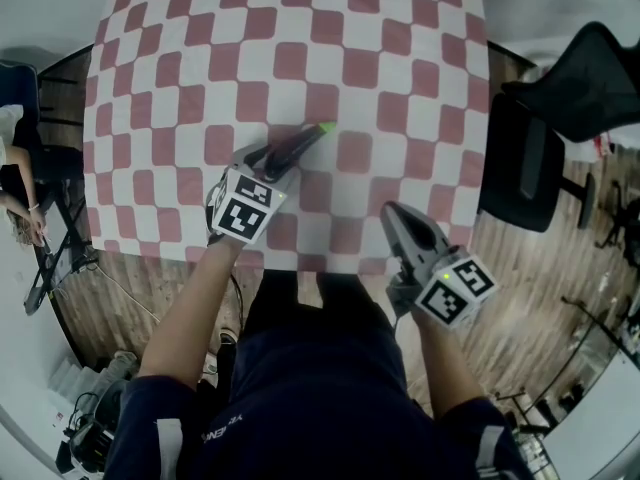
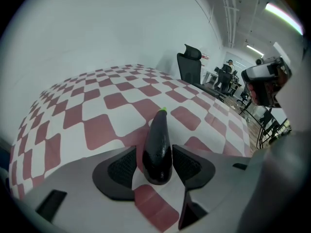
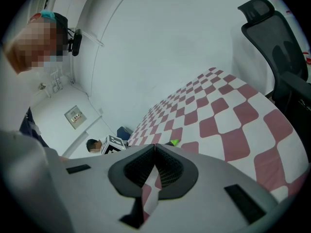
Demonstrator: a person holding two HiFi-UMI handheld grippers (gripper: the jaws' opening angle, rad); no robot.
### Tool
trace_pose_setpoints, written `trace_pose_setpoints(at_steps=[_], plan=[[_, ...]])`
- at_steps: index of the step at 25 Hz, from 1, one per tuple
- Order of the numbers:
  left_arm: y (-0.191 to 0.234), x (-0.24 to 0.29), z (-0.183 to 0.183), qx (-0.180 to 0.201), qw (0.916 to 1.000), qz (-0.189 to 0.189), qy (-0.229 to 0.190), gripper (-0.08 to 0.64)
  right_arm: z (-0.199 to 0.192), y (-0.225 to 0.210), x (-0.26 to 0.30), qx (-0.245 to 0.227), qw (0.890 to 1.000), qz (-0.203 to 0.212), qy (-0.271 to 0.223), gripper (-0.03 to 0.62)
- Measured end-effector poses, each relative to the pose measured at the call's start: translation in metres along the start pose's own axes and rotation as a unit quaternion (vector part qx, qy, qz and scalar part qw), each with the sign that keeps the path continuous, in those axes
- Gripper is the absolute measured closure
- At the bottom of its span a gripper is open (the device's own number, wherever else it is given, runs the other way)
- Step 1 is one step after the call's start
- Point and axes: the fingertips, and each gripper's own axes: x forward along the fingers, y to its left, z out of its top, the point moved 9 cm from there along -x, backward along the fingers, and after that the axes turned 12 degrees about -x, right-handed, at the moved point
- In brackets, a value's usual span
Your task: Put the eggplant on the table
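**Eggplant lies on the cloth between parted left jaws**

The eggplant [image 2: 158, 147] rests on the red-and-white checked tablecloth [image 2: 97, 130]. Its long axis runs along the left gripper's [image 2: 154, 150] jaws. The blunt round end sits back between the pads, and the narrow green-tipped stem end [image 2: 164, 110] points out past the fingertips. Its skin is glossy, smooth and almost black. The jaws stand wide, with cloth showing between the left-hand ribbed black pad and the eggplant. The right gripper [image 3: 154, 147] has its textured pads pressed together, with nothing between them.
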Motion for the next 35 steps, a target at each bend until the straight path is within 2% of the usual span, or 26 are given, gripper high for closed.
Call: trace_pose_setpoints(at_steps=[8,16,24,35], plan=[[-0.005,-0.045,0.022,-0.010,0.9979,-0.003,-0.063,0.316,0.014,0.014,0.002,-0.015,1.000,0.009,-0.015,0.575],[-0.017,-0.101,0.041,-0.021,0.9909,-0.007,-0.133,0.322,0.037,0.027,-0.001,-0.038,0.999,0.013,-0.033,0.575],[-0.031,-0.159,0.039,-0.040,0.9758,-0.021,-0.214,0.420,0.061,0.041,-0.011,-0.062,0.996,0.012,-0.059,0.575],[-0.033,-0.215,0.024,-0.045,0.9593,-0.034,-0.277,0.510,0.086,0.069,-0.017,-0.094,0.991,0.014,-0.093,0.575]])
